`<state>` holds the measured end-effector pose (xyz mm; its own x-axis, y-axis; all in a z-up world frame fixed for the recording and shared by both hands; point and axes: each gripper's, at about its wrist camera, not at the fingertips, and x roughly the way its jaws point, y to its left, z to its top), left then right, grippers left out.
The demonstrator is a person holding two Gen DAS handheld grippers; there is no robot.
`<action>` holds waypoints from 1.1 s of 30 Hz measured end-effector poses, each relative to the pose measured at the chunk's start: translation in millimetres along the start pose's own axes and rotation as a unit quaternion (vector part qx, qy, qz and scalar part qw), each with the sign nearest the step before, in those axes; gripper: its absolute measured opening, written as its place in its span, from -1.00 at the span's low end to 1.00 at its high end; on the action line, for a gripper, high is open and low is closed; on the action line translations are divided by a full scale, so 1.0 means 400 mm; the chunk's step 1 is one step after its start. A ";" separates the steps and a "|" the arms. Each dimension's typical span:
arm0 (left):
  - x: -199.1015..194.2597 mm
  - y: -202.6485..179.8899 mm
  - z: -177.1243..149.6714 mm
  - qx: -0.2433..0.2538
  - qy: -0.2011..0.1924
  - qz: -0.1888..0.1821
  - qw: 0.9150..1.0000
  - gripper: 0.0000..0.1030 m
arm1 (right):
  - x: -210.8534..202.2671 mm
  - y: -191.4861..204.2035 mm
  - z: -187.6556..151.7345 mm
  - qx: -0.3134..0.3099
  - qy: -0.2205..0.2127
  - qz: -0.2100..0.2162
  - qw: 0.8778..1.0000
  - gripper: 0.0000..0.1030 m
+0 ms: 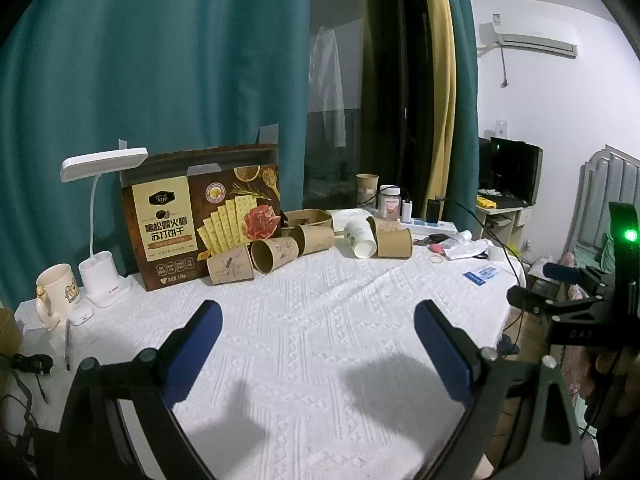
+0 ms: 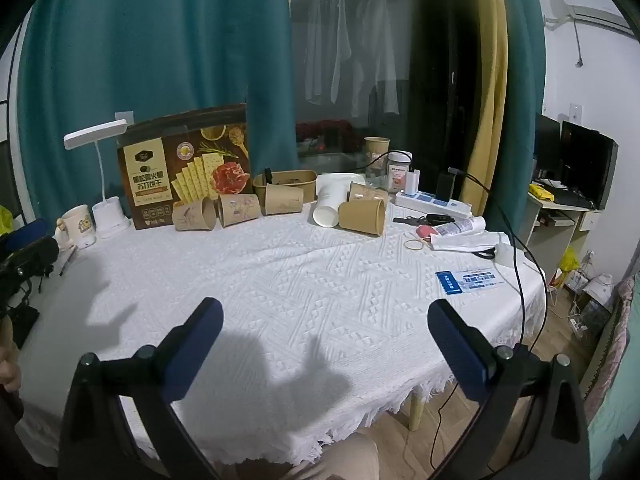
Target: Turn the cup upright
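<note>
Several brown paper cups lie on their sides at the far edge of the white tablecloth (image 1: 320, 320); one shows its open mouth (image 1: 272, 254), another lies to the right (image 1: 394, 243), beside a white paper cup (image 1: 360, 238). In the right wrist view the same brown cups (image 2: 362, 218) (image 2: 236, 210) and the white cup (image 2: 328, 204) lie on their sides. My left gripper (image 1: 318, 312) is open and empty, well short of the cups. My right gripper (image 2: 326, 312) is open and empty, also well short of them.
A cracker box (image 1: 204, 216) stands at the back left with a white desk lamp (image 1: 102, 216) and a mug (image 1: 56, 292). A power strip (image 2: 432, 204), a jar (image 2: 398, 172), a tube, rubber bands and a blue card (image 2: 466, 280) lie at the right. The table's edge is near at the right.
</note>
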<state>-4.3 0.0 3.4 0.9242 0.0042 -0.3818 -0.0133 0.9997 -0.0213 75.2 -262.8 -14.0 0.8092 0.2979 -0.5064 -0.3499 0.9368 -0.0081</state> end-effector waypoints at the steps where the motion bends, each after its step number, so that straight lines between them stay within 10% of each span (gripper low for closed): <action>1: -0.005 -0.003 0.010 0.000 0.000 -0.001 1.000 0.88 | 0.000 0.000 0.000 0.001 0.001 0.000 1.000 0.97; 33: -0.001 -0.011 0.021 -0.002 -0.002 0.002 1.000 0.88 | 0.008 0.003 0.003 -0.003 -0.001 -0.001 1.000 0.97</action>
<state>-1.5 -4.1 11.5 0.9253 0.0088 -0.3790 -0.0189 0.9996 -0.0227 77.8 -260.6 -14.6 0.8111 0.2956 -0.5047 -0.3502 0.9366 -0.0143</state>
